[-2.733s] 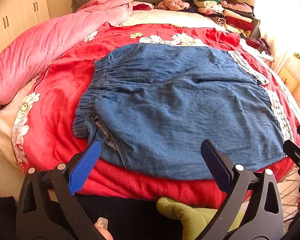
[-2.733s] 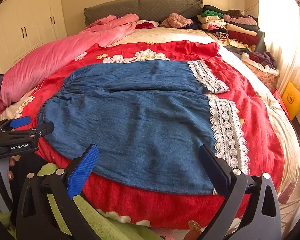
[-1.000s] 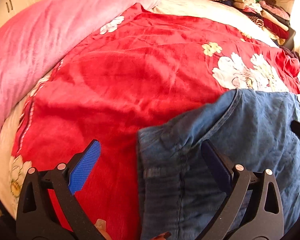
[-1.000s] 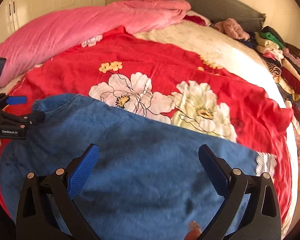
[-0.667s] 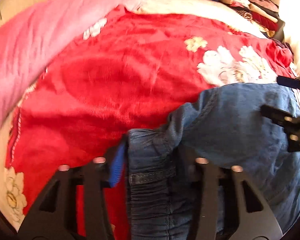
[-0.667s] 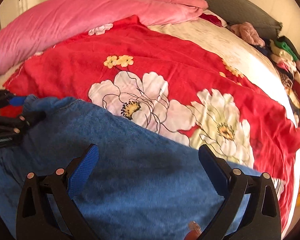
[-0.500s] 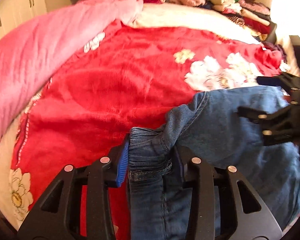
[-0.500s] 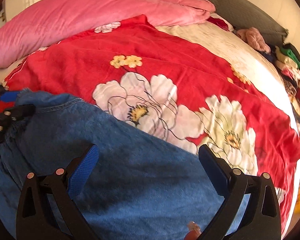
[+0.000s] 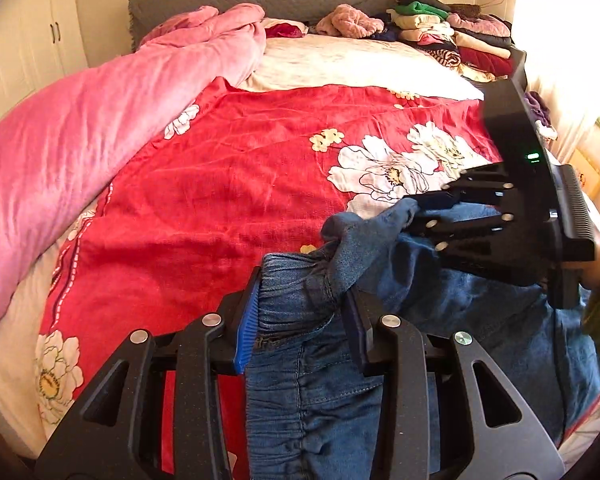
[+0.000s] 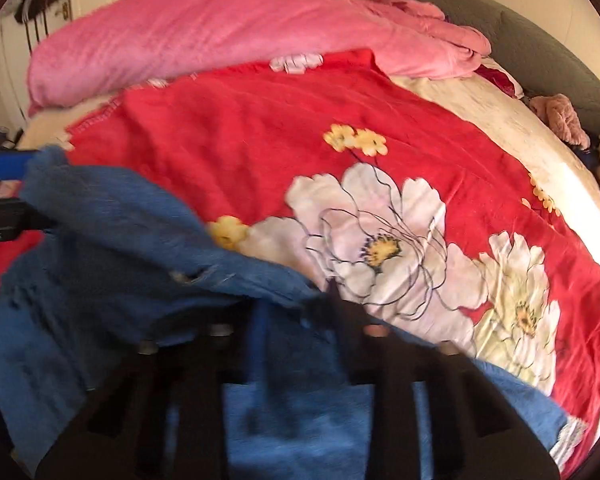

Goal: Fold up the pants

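Left hand-held gripper (image 9: 300, 320) clamped on gathered waistband of denim pants (image 9: 480, 340) on red floral blanket (image 9: 220, 184); right hand-held gripper (image 10: 296, 308) just closed, pinching far denim edge, lifted off bed

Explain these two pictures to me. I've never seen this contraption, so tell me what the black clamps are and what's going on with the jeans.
No robot here: a person holds a two-finger clamp in each hand, each with a camera looking along its fingers. One picture is from the left gripper, the other, blurred, from the right gripper. Blue denim pants lie on a red flowered blanket on a bed, beside a pink quilt. The left gripper pinches the gathered waistband. The right gripper's jaws have just been closing, and it grips the denim's edge a little further along.
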A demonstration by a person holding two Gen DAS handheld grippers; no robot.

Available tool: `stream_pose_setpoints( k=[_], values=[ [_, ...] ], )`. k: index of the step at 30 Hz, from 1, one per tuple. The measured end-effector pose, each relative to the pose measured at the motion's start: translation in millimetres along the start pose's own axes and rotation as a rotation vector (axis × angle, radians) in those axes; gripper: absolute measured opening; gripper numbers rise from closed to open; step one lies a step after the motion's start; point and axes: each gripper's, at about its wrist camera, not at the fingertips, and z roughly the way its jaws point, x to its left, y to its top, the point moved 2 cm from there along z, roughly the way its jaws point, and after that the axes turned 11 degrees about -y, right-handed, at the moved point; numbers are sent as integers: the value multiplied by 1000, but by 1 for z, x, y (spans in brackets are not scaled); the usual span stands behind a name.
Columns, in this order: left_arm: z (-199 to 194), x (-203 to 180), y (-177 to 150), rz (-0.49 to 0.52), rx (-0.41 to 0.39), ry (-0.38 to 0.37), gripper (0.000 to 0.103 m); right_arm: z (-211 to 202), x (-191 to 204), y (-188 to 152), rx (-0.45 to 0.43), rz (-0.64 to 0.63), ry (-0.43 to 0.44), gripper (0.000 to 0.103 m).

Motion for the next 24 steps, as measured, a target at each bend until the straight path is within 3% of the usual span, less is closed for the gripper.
stream_pose_setpoints(
  k=[2, 12, 24],
  values=[
    [-5, -1, -2, 2, -14, 6, 29, -15, -5, -4, -35, 50, 11, 12],
    [-29, -13, -9, 29, -57, 10, 29, -105, -7, -39, -157, 190, 37, 10],
    [-58, -27, -37, 57, -85, 8, 29, -174, 40, -91, -180, 237, 102, 10]
  ],
)
